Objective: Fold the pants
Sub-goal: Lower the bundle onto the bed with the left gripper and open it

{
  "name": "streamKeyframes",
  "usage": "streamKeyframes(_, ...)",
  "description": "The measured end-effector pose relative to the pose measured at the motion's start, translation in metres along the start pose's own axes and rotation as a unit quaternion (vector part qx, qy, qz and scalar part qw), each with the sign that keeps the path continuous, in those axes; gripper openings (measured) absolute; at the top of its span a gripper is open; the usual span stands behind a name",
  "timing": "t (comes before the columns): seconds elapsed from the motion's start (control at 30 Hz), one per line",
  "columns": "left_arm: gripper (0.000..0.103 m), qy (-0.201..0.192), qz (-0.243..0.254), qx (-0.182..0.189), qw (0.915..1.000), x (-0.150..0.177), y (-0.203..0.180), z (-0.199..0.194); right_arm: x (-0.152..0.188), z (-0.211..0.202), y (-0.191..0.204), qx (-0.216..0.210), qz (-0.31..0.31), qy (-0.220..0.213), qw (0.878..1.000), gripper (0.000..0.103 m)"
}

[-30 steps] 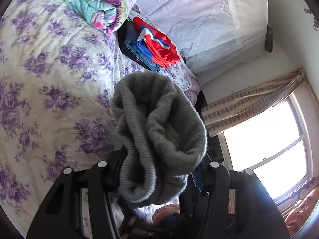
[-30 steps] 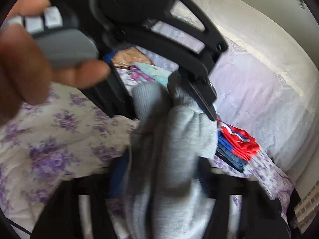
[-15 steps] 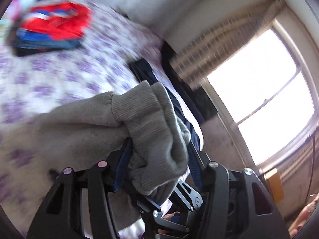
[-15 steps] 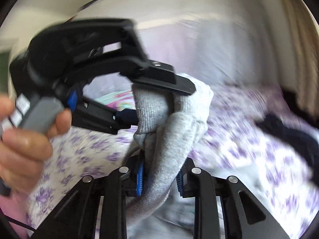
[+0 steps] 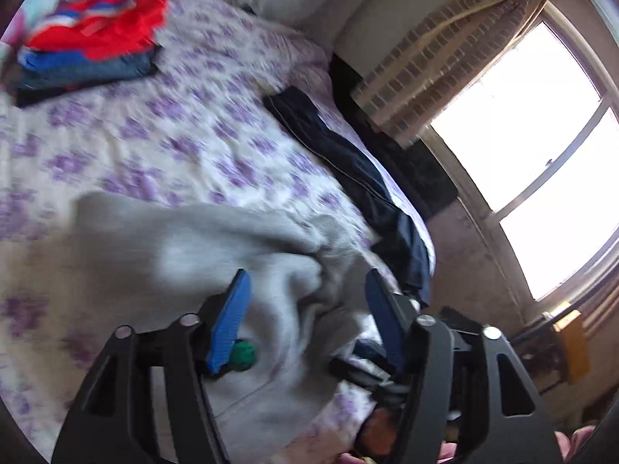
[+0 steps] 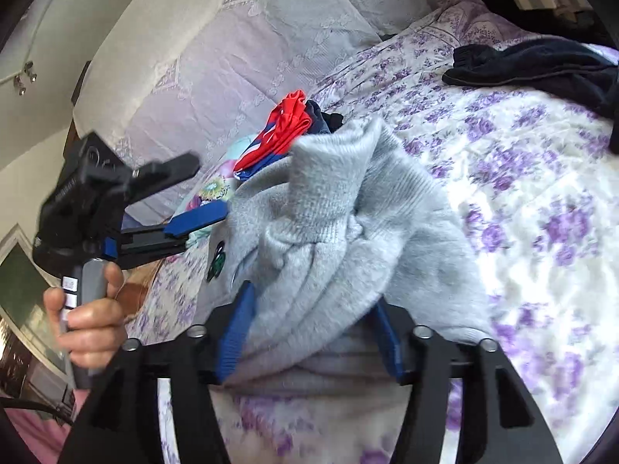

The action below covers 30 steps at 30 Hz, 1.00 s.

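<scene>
Grey pants [image 6: 340,239] lay bunched on the bed [image 6: 541,201], near its window-side edge. Right gripper [image 6: 309,321] pinched their ribbed cuff; left gripper [image 5: 305,301], jaws spread, hovered directly over the cloth.

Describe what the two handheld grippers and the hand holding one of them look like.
Both the left gripper and right gripper have black angular frames with silver bolt heads and ribbed blue pads lining the jaws. In the right wrist view, a bare hand grips the left one's grey handle, which carries white labels.
</scene>
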<state>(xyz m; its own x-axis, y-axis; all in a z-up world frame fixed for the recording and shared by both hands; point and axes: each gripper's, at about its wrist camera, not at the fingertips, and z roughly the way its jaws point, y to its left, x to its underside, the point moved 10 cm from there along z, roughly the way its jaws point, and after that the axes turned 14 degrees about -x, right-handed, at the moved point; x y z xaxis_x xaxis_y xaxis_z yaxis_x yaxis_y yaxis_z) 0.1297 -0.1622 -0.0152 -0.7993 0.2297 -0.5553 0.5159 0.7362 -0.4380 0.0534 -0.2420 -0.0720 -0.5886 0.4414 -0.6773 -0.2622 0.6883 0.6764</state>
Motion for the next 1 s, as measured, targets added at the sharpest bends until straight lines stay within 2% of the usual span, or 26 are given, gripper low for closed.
streamKeyframes(0.07,0.071,-0.03,0.0,-0.044,0.9986,0.001,0.024,-0.017,-0.015,-0.029,0.005,0.022,-0.025,-0.021,0.999,0.064)
streamKeyframes(0.13,0.071,-0.049,0.006,-0.084,0.9952,0.003,0.044,-0.03,-0.03,-0.047,0.018,0.02,-0.054,-0.047,0.997,0.064)
streamKeyframes(0.23,0.071,-0.063,0.022,-0.105,0.9922,0.014,0.051,-0.036,-0.057,-0.045,0.054,-0.035,-0.104,-0.062,0.992,0.06)
streamKeyframes(0.3,0.072,-0.069,0.036,-0.107,0.9912,0.021,0.046,-0.032,-0.068,-0.026,0.074,-0.063,-0.142,-0.052,0.986,0.06)
streamKeyframes(0.4,0.074,-0.062,0.05,-0.124,0.9891,0.025,0.045,-0.011,-0.086,0.016,0.056,-0.053,-0.143,-0.013,0.988,0.058)
streamKeyframes(0.43,0.074,-0.048,0.051,-0.134,0.9885,0.029,0.049,0.001,-0.086,0.029,0.032,-0.025,-0.123,0.006,0.992,0.058)
streamKeyframes(0.47,0.074,-0.034,0.052,-0.142,0.9879,0.035,0.051,0.014,-0.082,0.039,0.003,0.017,-0.096,0.025,0.995,0.049)
streamKeyframes(0.5,0.074,-0.019,0.056,-0.144,0.9878,0.042,0.052,0.025,-0.073,0.046,-0.031,0.045,-0.058,0.045,0.996,0.045)
streamKeyframes(0.53,0.075,-0.004,0.063,-0.146,0.9873,0.05,0.054,0.037,-0.066,0.049,-0.05,0.051,-0.037,0.053,0.997,0.041)
streamKeyframes(0.57,0.075,0.005,0.065,-0.152,0.9862,0.058,0.057,0.048,-0.059,0.049,-0.062,0.035,-0.027,0.047,0.998,0.04)
streamKeyframes(0.6,0.077,0.003,0.069,-0.157,0.9852,0.06,0.058,0.052,-0.056,0.045,-0.062,0.025,-0.025,0.045,0.998,0.04)
streamKeyframes(0.7,0.077,0.006,0.061,-0.147,0.9872,0.057,0.06,0.045,-0.059,0.047,-0.054,0.051,-0.051,0.056,0.996,0.042)
streamKeyframes(0.8,0.076,-0.015,0.057,-0.143,0.9879,0.042,0.059,0.019,-0.067,0.035,-0.035,0.056,-0.075,0.057,0.994,0.051)
streamKeyframes(0.87,0.08,-0.037,0.077,-0.141,0.9864,0.023,0.049,0.001,-0.078,0.021,-0.012,0.044,-0.101,0.035,0.993,0.055)
streamKeyframes(0.93,0.083,-0.046,0.089,-0.133,0.986,0.001,0.043,-0.001,-0.093,0.025,0.007,0.024,-0.122,0.029,0.992,0.055)
streamKeyframes(1.0,0.083,-0.031,0.093,-0.136,0.9859,-0.013,0.046,0.014,-0.093,0.038,0.011,0.01,-0.121,0.045,0.992,0.055)
